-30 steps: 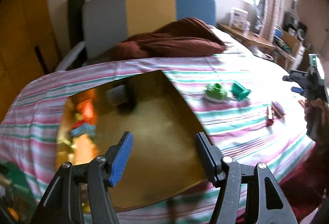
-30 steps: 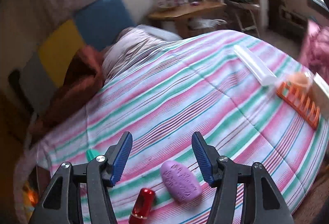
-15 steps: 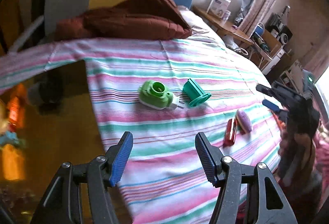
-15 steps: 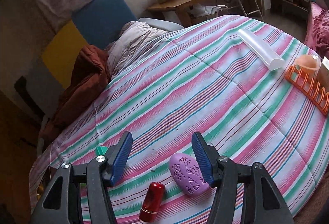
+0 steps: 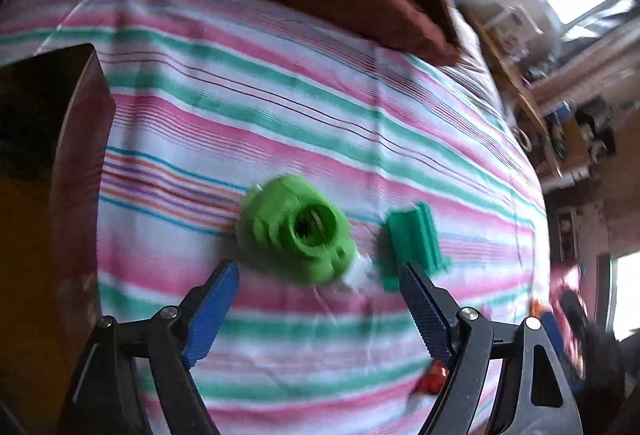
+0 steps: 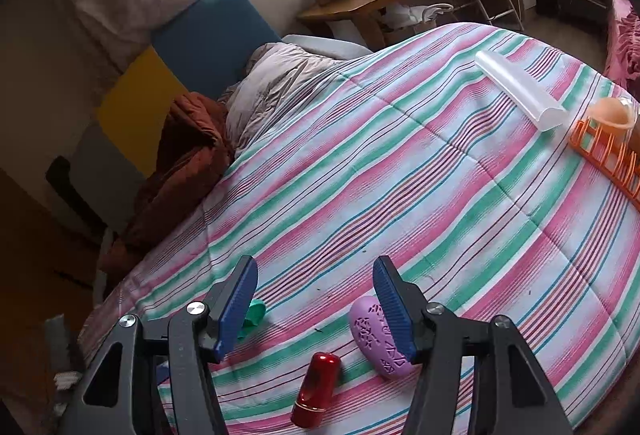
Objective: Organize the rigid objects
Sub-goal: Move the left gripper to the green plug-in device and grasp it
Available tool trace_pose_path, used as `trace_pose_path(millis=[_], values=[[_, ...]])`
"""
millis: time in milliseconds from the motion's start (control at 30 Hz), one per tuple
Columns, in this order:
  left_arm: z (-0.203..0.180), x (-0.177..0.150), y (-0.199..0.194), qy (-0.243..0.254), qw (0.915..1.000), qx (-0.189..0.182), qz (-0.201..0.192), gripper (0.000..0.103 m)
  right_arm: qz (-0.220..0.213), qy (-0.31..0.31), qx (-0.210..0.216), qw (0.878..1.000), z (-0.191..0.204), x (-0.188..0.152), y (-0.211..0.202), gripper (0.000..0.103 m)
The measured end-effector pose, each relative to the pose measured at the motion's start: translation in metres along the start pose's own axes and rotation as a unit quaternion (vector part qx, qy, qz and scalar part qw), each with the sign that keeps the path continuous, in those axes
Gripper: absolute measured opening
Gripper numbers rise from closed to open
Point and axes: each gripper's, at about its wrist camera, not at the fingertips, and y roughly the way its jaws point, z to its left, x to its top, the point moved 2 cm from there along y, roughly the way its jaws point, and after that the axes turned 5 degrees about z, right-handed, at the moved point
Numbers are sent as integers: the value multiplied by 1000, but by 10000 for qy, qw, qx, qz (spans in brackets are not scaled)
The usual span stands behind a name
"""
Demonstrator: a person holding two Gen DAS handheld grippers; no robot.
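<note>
Left wrist view: left tongs (image 5: 316, 277) agape, empty, near green toy camera (image 5: 296, 231) on bed (image 5: 240, 107). Right tongs (image 6: 315, 281) agape above red tube (image 6: 316, 391), purple case (image 6: 378, 341). Sorting looks barely begun; items scattered.

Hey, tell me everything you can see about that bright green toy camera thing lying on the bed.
The green toy camera looks like moulded plastic: a rounded lime body with a raised ring like a lens, dark inside, facing up. A white part sticks out at its lower right, close to the darker green piece; the blur hides whether they touch. It lies flat on the striped bedspread, just ahead of the open left gripper, which is not touching it.
</note>
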Motion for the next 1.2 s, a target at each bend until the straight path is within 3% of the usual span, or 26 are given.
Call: trace_pose_path(millis=[167, 200, 300, 433, 633, 767, 933, 1100, 1200], values=[[-3, 14, 14, -182, 9998, 102, -10, 84, 30, -95, 60, 9999, 5, -1, 1, 61], [-8, 16, 16, -58, 9998, 158, -64, 82, 26, -96, 65, 9999, 5, -1, 2, 61], [-21, 20, 24, 464, 9981, 400, -109, 61, 42, -57, 83, 9999, 3, 0, 2, 61], [-30, 14, 26, 1180, 9911, 594, -187, 61, 61, 14, 89, 9999, 0, 1, 3, 61], [-27, -18, 17, 1698, 9834, 614, -185, 60, 123, 116, 64, 9998, -4, 1, 5, 61], [-31, -62, 8, 2340, 9691, 743, -224, 60, 139, 374, 81, 9992, -14, 3, 5, 61], [-36, -112, 0, 2886, 9542, 753, -220, 60, -148, 971, 105, 9951, -42, 10, -7, 61], [-31, -141, -7, 3055, 9492, 693, -307, 61, -317, 1367, 114, 9900, -61, 13, -15, 61], [-23, -137, -7, 2877, 9554, 639, -201, 61, -242, 1286, 45, 9914, -58, 12, -11, 61]])
